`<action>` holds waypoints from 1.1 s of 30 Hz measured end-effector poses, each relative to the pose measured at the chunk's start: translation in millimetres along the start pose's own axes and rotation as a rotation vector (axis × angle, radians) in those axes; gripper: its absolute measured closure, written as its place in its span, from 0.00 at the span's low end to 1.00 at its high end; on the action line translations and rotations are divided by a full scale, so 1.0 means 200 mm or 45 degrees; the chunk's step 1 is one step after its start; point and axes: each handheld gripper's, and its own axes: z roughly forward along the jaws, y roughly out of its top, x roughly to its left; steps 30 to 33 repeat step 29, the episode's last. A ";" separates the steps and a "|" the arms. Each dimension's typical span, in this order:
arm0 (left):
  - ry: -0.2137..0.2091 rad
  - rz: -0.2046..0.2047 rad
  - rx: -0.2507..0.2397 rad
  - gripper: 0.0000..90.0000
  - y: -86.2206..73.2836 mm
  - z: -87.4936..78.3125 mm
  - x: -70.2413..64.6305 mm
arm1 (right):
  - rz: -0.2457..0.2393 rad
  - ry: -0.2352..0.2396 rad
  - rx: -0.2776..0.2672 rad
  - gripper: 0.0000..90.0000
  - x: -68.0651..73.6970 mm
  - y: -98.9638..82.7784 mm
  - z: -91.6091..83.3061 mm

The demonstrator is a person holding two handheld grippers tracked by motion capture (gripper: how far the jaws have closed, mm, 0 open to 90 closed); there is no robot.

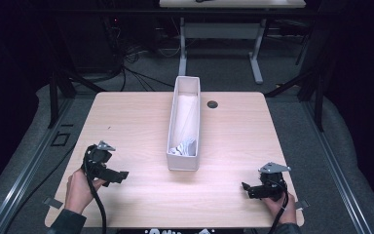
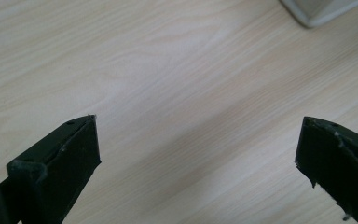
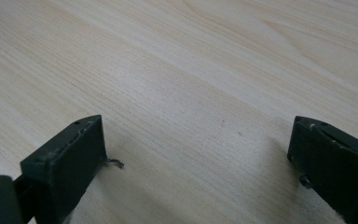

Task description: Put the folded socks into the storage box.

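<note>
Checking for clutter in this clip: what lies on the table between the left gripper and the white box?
Nothing: in the high view, bare wood separates the left gripper from the white box; the left gripper view shows the same bare table.

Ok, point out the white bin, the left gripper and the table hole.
bin (image 1: pixel 183 165), high view, near end wall
left gripper (image 1: pixel 121 174), high view, between its jaws
hole (image 1: pixel 212 104), high view, dark centre

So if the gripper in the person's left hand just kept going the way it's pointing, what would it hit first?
Probably the long white box. The left gripper, jaws open, points across the bare wooden table toward the box's near end, whose corner shows in its own view. The exact line is hard to judge.
</note>
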 end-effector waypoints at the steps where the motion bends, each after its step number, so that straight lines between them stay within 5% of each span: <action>1: 0.002 -0.006 0.000 0.00 -0.02 0.01 0.01 | 0.000 0.000 0.000 0.04 0.00 0.00 0.00; 11: 0.035 -0.123 -0.054 0.00 -0.20 0.14 0.11 | 0.000 0.000 0.000 0.04 0.00 0.00 0.00; 24: 0.128 -0.134 -0.121 0.00 -0.32 0.23 0.14 | 0.005 0.001 -0.001 0.05 0.00 0.00 0.00; 33: 0.124 -0.149 -0.167 0.00 -0.35 0.25 0.14 | 0.005 -0.008 -0.001 0.04 0.00 0.00 0.00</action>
